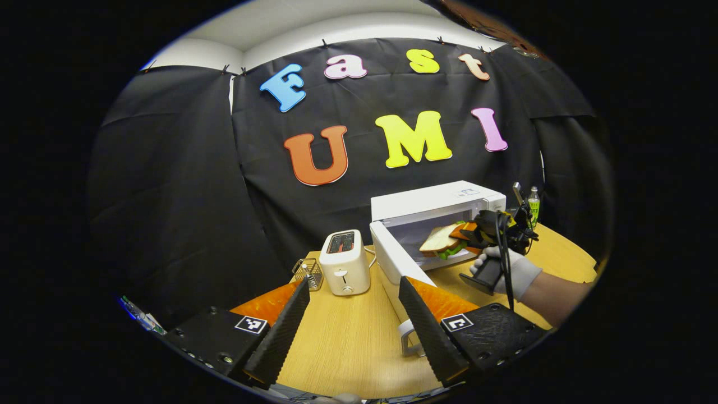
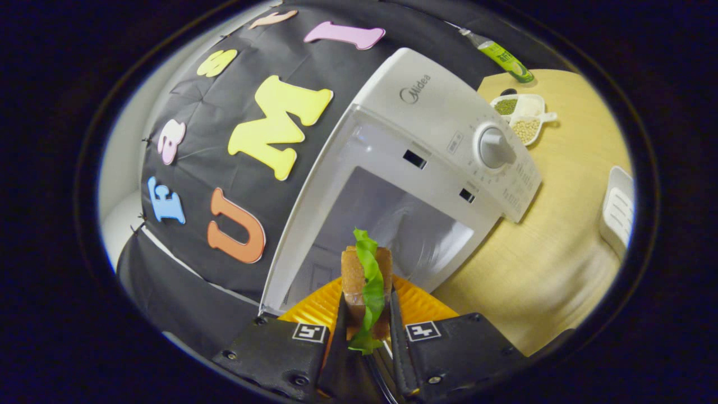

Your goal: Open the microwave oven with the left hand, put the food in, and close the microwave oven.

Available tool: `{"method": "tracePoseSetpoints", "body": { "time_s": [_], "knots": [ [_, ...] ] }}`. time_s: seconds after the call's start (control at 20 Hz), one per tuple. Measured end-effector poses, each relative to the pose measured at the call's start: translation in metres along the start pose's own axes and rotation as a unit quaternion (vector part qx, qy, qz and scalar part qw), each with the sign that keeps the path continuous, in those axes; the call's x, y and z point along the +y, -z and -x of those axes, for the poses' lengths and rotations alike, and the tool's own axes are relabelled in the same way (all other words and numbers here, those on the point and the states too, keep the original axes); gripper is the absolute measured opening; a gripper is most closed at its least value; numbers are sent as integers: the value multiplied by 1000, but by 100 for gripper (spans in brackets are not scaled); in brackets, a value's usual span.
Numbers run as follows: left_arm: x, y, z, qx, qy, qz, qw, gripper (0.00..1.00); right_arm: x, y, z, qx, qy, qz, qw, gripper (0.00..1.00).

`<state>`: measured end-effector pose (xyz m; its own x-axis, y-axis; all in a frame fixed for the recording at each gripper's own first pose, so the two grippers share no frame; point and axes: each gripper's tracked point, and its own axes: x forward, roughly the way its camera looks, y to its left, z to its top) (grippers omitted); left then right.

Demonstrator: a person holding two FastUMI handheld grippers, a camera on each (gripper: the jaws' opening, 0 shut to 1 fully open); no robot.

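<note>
Right claw (image 2: 364, 331) clamped on the sandwich (image 2: 366, 286), both fingers pressing its bread faces, lettuce edge standing upright between them. Held at the mouth of the microwave oven (image 2: 443, 112), roughly centred on the open cavity. From the left gripper view, same sandwich (image 1: 443, 240) seen partway through the opening, carried by the right claw (image 1: 468, 233) in a gloved hand (image 1: 513, 269). Door (image 1: 395, 261) swung wide on the left side, well apart from the food. Left claw (image 1: 353, 331) spread apart, holding nothing, hovering over the tabletop (image 1: 348, 336) short of the door edge, toaster (image 1: 345, 262) and a small wire basket (image 1: 308, 272) just beyond.

Judged step: placing the food inside. Best done by pushing straight in and staying level, keeping the sandwich low enough to clear the top of the opening and away from the cavity walls. Lower until the bread sits on the cavity floor, then release, so nothing drops or tips and the lettuce stays tucked. Withdraw along the same line, fingers wide, without dragging the slices. Keep the left claw out of the door's swing path until the right is clear, then push the door shut from its outer face. Dish of beans (image 2: 521, 115) and bottle (image 2: 499, 55) off to the side, well apart, no obstacle.
</note>
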<state>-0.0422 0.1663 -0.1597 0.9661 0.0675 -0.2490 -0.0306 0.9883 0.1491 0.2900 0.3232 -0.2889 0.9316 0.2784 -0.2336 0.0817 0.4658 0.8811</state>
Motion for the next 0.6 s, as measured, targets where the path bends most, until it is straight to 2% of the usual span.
{"method": "tracePoseSetpoints", "body": {
  "time_s": [0.15, 0.3, 0.4, 0.45, 0.5, 0.6],
  "knots": [
    [6, 6, -1, 5, -8, -6, 1000, 97, 2, 12, -28, -20, 5, -13, 1000, 38],
    [10, 10, -2, 10, -10, -7, 1000, 96, -8, 17, -57, -40, 32, 10, 999, 38],
    [13, 13, 0, 15, -16, -13, 1000, 96, -9, 22, -69, -48, 31, 16, 998, 38],
    [13, 15, 0, 17, -18, -13, 1000, 96, -11, 22, -75, -51, 32, 20, 998, 30],
    [14, 17, 0, 19, -18, -12, 1000, 96, -17, 19, -78, -56, 36, 29, 997, 39],
    [14, 20, 1, 23, -18, -12, 999, 96, -19, 20, -85, -63, 41, 44, 996, 42]
  ]
}}
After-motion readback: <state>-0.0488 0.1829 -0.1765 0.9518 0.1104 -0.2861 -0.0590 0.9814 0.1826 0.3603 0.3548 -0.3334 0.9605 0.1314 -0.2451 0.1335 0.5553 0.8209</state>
